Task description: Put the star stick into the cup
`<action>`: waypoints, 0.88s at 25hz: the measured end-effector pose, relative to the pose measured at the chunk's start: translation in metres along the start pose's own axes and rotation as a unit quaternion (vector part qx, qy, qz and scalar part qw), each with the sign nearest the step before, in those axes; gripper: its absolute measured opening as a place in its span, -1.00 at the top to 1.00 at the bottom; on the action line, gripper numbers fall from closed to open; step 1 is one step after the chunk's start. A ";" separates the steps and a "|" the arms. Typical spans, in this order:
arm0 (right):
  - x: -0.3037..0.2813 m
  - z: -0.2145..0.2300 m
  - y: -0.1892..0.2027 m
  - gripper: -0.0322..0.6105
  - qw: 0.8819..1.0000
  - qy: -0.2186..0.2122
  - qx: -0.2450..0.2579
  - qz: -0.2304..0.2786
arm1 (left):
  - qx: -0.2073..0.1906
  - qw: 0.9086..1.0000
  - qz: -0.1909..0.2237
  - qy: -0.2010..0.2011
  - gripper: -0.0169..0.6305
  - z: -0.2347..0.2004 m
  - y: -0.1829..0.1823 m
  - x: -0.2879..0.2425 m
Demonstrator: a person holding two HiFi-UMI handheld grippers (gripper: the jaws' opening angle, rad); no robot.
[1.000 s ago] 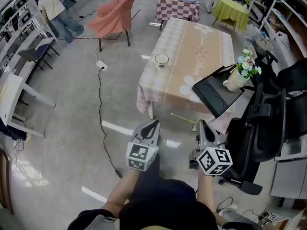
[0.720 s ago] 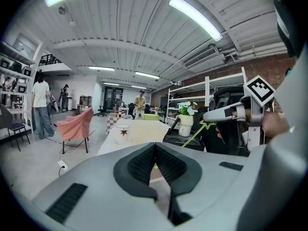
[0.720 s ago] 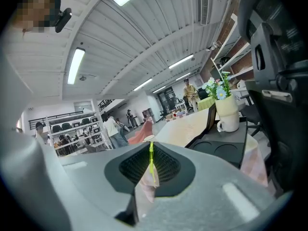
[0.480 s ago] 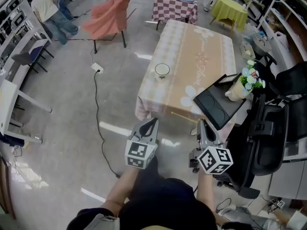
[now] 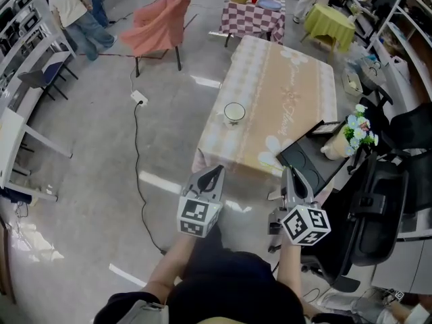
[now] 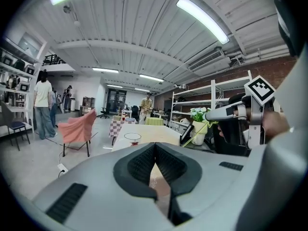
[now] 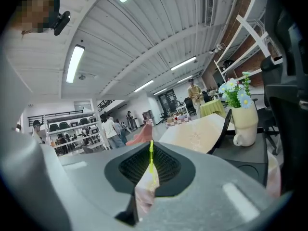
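Clamped on the thin star stick, the right gripper has the cup well ahead and leftward on the table; the closed, empty left gripper lines up nearer.

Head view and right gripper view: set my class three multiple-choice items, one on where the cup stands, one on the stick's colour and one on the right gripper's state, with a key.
1. Where is the cup?
A. on the floor
B. on the table, near one edge
C. on the tray

2. What colour is the stick?
A. yellow-green
B. red
C. blue

3. How is the right gripper?
A. wide open
B. out of view
C. shut on the stick

Key:
1 B, the head view shows the cup standing on the tablecloth close to the table's edge.
2 A, a thin yellow-green stick shows in the right gripper view.
3 C, its jaws meet with the stick pinched between them.
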State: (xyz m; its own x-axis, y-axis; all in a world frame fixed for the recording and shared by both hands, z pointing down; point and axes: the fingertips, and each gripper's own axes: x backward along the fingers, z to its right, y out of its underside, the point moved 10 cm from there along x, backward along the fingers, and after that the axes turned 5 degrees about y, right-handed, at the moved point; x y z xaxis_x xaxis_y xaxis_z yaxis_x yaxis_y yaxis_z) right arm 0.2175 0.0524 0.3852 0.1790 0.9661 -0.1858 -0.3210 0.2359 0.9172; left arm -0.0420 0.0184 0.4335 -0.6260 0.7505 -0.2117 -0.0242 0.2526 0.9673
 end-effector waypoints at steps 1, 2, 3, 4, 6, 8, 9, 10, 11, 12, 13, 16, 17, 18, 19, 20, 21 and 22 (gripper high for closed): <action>-0.004 0.000 -0.002 0.84 1.000 -0.001 0.000 0.000 | 0.000 1.000 0.000 -0.001 0.91 -0.003 -0.002 -0.002; -0.009 -0.001 -0.004 0.84 1.000 -0.003 0.001 0.001 | 0.001 1.000 0.001 -0.003 0.91 -0.006 -0.003 -0.005; -0.013 -0.001 -0.006 0.84 1.000 -0.005 0.002 0.001 | 0.001 1.000 0.002 -0.005 0.91 -0.008 -0.005 -0.007; -0.017 -0.001 -0.008 0.84 1.000 -0.006 0.003 0.001 | 0.002 1.000 0.004 -0.008 0.91 -0.011 -0.006 -0.010; -0.026 -0.001 -0.011 0.84 1.000 -0.008 0.004 0.002 | 0.002 1.000 0.007 -0.012 0.91 -0.017 -0.009 -0.015; -0.032 -0.001 -0.014 0.84 1.000 -0.009 0.004 0.003 | 0.001 1.000 0.008 -0.015 0.91 -0.021 -0.012 -0.020; -0.035 -0.001 -0.016 0.84 1.000 -0.010 0.004 0.003 | 0.001 1.000 0.009 -0.016 0.91 -0.023 -0.014 -0.022; -0.038 -0.002 -0.018 0.84 1.000 -0.011 0.004 0.004 | 0.001 1.000 0.009 -0.016 0.91 -0.025 -0.016 -0.024; -0.041 -0.002 -0.021 0.84 1.000 -0.011 0.003 0.006 | 0.001 1.000 0.010 -0.016 0.91 -0.027 -0.018 -0.026; -0.043 -0.002 -0.024 0.84 1.000 -0.012 0.003 0.009 | 0.001 1.000 0.010 -0.016 0.91 -0.029 -0.020 -0.028; -0.046 -0.002 -0.027 0.84 1.000 -0.012 0.003 0.013 | 0.001 1.000 0.011 -0.016 0.91 -0.031 -0.022 -0.030; -0.054 -0.001 -0.036 0.84 1.000 -0.015 0.004 0.026 | -0.001 1.000 0.012 -0.018 0.91 -0.037 -0.024 -0.036; -0.057 -0.001 -0.038 0.84 0.999 -0.015 0.004 0.029 | -0.001 1.000 0.013 -0.018 0.91 -0.039 -0.025 -0.039; -0.060 -0.002 -0.040 0.84 0.999 -0.017 0.004 0.032 | -0.001 1.000 0.013 -0.019 0.91 -0.042 -0.026 -0.041; -0.063 -0.003 -0.042 0.84 0.999 -0.018 0.005 0.034 | -0.002 1.000 0.013 -0.020 0.91 -0.045 -0.027 -0.043; -0.067 -0.004 -0.044 0.84 0.999 -0.020 0.005 0.035 | -0.002 1.000 0.013 -0.021 0.91 -0.048 -0.028 -0.045; -0.070 -0.006 -0.046 0.84 0.999 -0.022 0.006 0.035 | -0.002 1.000 0.013 -0.022 0.91 -0.051 -0.030 -0.047; -0.073 -0.008 -0.048 0.84 0.999 -0.023 0.006 0.036 | -0.001 1.000 0.013 -0.021 0.91 -0.054 -0.032 -0.049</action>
State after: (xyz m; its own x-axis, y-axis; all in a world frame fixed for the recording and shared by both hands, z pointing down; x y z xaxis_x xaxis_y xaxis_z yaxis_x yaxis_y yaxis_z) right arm 0.2127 -0.0289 0.3524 0.1989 0.9746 -0.1030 -0.3239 0.1645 0.9317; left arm -0.0528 -0.0591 0.4203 -0.5924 0.7821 -0.1932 -0.0104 0.2323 0.9726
